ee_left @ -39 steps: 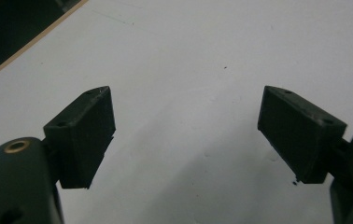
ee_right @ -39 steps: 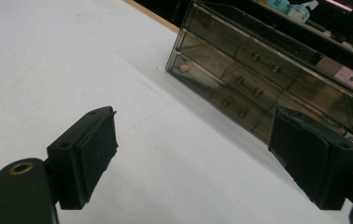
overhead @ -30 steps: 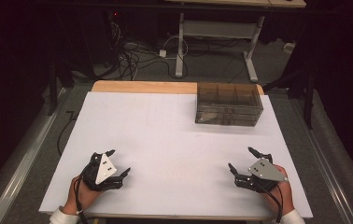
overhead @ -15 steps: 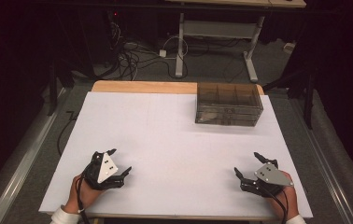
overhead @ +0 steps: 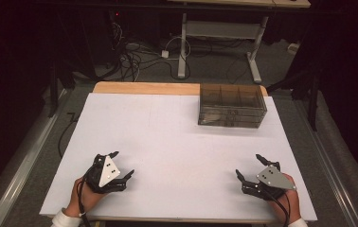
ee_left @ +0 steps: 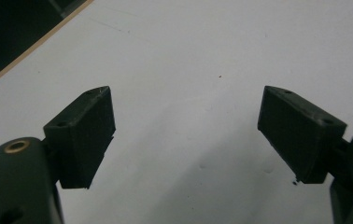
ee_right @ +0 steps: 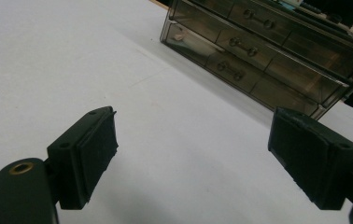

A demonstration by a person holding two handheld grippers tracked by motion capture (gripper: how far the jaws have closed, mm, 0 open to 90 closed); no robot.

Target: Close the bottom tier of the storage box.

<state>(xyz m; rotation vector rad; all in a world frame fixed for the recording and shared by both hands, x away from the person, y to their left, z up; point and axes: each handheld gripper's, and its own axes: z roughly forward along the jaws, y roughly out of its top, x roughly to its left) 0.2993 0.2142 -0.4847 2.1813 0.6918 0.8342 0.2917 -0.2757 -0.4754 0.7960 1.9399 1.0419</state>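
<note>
My left gripper [overhead: 122, 163] rests low over the white tabletop [overhead: 177, 137] at the near left, held by a hand, open with nothing between its fingers. In the left gripper view the left gripper [ee_left: 186, 126] has its jaws spread wide over bare white surface. My right gripper [overhead: 248, 164] sits at the near right, also open and holding nothing. In the right gripper view the right gripper [ee_right: 193, 140] points toward a smoky transparent drawer box [ee_right: 258, 51] some way ahead. That drawer box [overhead: 232, 105] stands at the back right of the table, its drawers shut.
A wooden strip [overhead: 144, 88] runs along the table's far edge. Beyond it, on the floor, lie cables [overhead: 134, 52] and the legs of a desk frame [overhead: 182, 42]. Dark surroundings flank both table sides.
The right gripper has drawn slightly back toward the near edge and a little to the right. The left gripper has stayed where it was.
</note>
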